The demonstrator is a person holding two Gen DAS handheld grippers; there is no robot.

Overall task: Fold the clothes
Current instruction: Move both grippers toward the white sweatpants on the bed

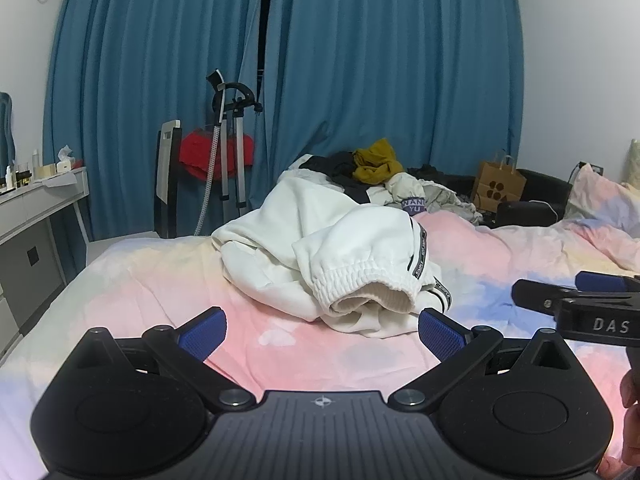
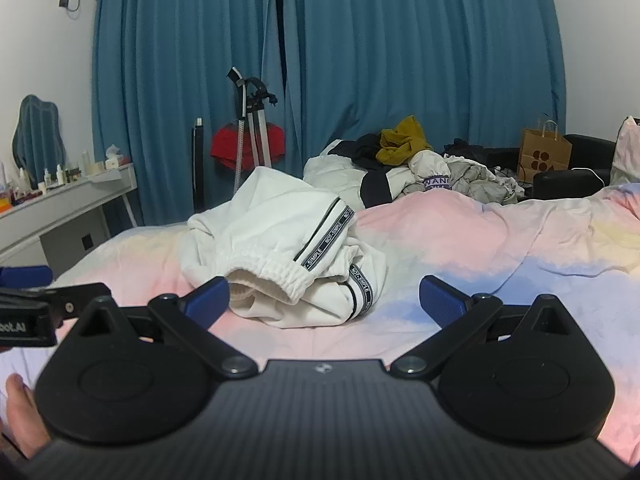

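Crumpled white sweatpants with an elastic waistband and a black lettered side stripe lie bunched on the pastel bedspread. They also show in the right wrist view. My left gripper is open and empty, just short of the waistband. My right gripper is open and empty, its left finger pad close to the waistband opening. The right gripper also shows at the right edge of the left wrist view.
A pile of other clothes, white, black, mustard and grey, sits at the bed's far side. A brown paper bag and a pillow are at far right. A white desk, a chair and a garment steamer stand left before blue curtains.
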